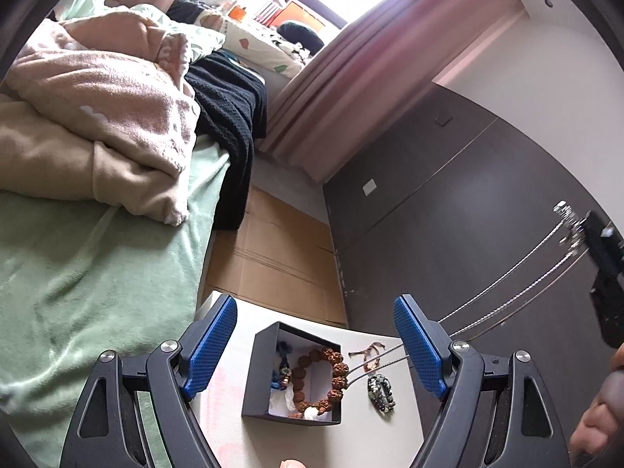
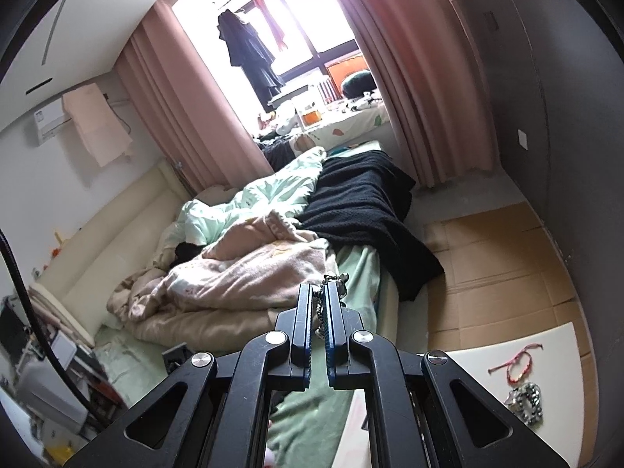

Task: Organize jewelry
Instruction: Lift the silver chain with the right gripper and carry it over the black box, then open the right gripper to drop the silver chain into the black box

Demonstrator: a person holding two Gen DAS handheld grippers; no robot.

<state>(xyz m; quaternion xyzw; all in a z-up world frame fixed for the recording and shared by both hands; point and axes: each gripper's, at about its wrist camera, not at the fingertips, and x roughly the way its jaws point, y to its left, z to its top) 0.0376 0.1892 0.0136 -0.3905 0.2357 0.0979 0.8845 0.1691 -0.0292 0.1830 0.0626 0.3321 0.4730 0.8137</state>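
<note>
Bedroom clutter fills both views: a rumpled bed (image 1: 97, 214) under pink curtains (image 1: 351, 78), cardboard on the floor, and a small white bench (image 1: 370, 429) at its edge. On the bench sits an open dark box (image 1: 257, 374) already holding a brown bead bracelet (image 1: 331, 374); just beside it lie a dark beaded bracelet (image 1: 380, 392) and a pink cord bracelet (image 2: 514, 362). The left tool (image 1: 316, 347) hovers over the box with its jaws spread wide and nothing between them. The right tool (image 2: 319, 304) is lifted well off to the side, jaws pinched nearly together on the clasp end of a silver chain necklace (image 1: 507, 284), whose strands run taut down toward the box (the far end seems to rest near the brown beads). My worry is snagging: if the chain catches those beads, a further pull could tip the light box or drag the bracelet out. The thin chain might also slip through the pads.
</note>
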